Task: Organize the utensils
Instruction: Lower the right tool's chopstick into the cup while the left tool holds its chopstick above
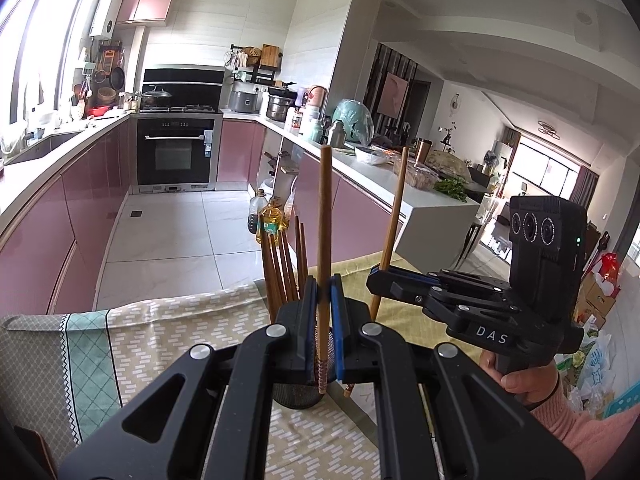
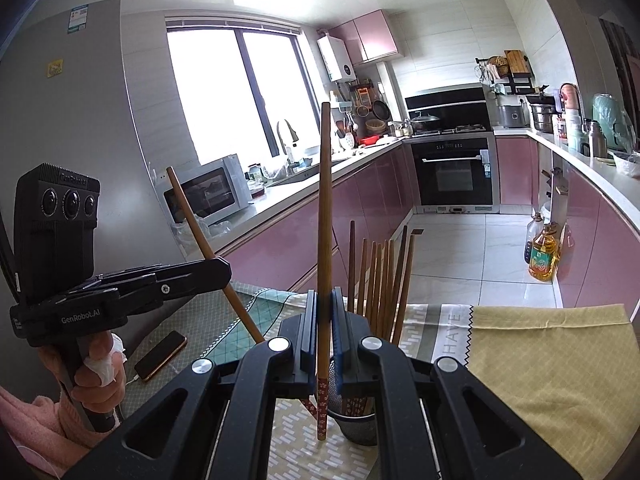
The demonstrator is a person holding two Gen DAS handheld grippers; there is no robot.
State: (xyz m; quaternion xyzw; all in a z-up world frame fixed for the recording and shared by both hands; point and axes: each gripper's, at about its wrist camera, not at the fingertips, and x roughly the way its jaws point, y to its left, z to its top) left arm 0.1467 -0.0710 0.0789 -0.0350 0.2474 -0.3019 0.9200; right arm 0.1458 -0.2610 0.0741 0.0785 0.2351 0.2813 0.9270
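My left gripper [image 1: 324,296] is shut on a brown chopstick [image 1: 325,220] held almost upright, its patterned end hanging beside a dark mesh holder [image 1: 296,394]. Several more chopsticks [image 1: 280,268] stand in that holder. To the right, my right gripper [image 1: 376,274] is shut on a second chopstick [image 1: 396,208] that leans slightly. In the right wrist view, the right gripper [image 2: 324,308] clamps its chopstick [image 2: 325,200] upright in front of the holder [image 2: 356,426] and its bundle of chopsticks [image 2: 378,280]. The left gripper [image 2: 224,270] holds its tilted chopstick [image 2: 197,220] at the left.
The holder stands on a patterned tablecloth [image 2: 424,328] with a yellow cloth [image 2: 552,360] to its right. A phone [image 2: 160,354] lies near the left hand. Beyond the table are tiled floor, pink cabinets, an oven and oil bottles [image 2: 542,258].
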